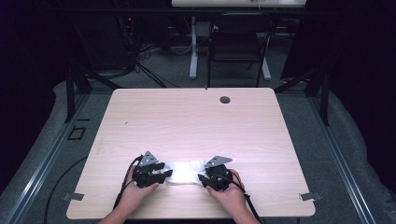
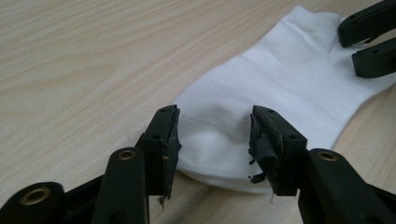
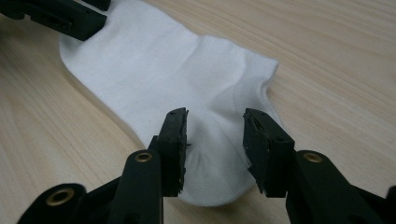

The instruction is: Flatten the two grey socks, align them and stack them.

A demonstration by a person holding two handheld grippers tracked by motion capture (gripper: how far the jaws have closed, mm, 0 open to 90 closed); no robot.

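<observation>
Lying flat near the front edge of the wooden table (image 1: 196,116), a white ankle sock (image 1: 183,171) stretches crosswise between the two grippers. Nearest the person, both hands sit at the table's front edge. The left gripper (image 2: 212,140) straddles one end of the sock: its jaws stand wide, with a slight pucker of fabric rising between them, and the worn pads (image 2: 261,144) appear to rest beside the cloth, not clamping it. The right gripper (image 3: 215,140) is placed the same way over the opposite end of the sock, jaws wide and a soft ridge of knit lifting between them; again no firm pinch is visible. In the high view the left gripper (image 1: 150,173) and right gripper (image 1: 214,176) touch the sock at its two ends.

Beyond the sock the tabletop is bare up to a round cable grommet (image 1: 225,99) near the far edge, and past that a dark chair (image 1: 236,44) stands on the floor.

The sock looks light, limp and stretchy, not fragile or slippery; it will likely sag and fold wherever it is unsupported. Taking it by a pinched ridge of cloth near each end, through both layers, seems the surest hold.
</observation>
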